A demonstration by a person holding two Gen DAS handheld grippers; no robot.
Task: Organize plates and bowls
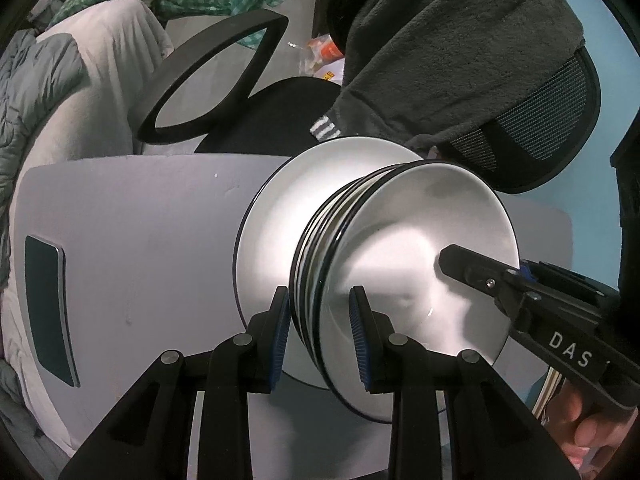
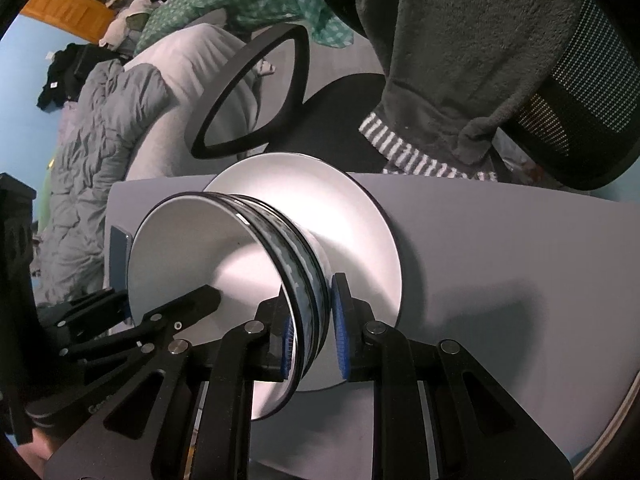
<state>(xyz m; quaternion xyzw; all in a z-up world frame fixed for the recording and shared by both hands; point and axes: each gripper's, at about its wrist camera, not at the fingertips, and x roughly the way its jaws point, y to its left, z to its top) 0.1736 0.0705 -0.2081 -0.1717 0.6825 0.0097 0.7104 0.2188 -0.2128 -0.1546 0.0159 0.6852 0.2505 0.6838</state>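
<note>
A stack of white bowls with dark rims [image 1: 404, 248] sits on a large white plate [image 1: 276, 216] on the grey table [image 1: 140, 248]. My left gripper [image 1: 320, 336] straddles the stacked rims, with a gap beside each blue pad. My right gripper [image 2: 316, 328] straddles the opposite side of the same stack [image 2: 208, 260], its pads close to the rims; the plate [image 2: 360, 216] lies beneath. The right gripper also shows in the left wrist view [image 1: 472, 268], with a finger inside the top bowl.
A dark phone [image 1: 48, 308] lies on the table near its edge. A black office chair [image 1: 216, 80] with a grey garment [image 1: 440, 40] stands beyond the table. A bed with a grey duvet [image 2: 96, 152] is behind it.
</note>
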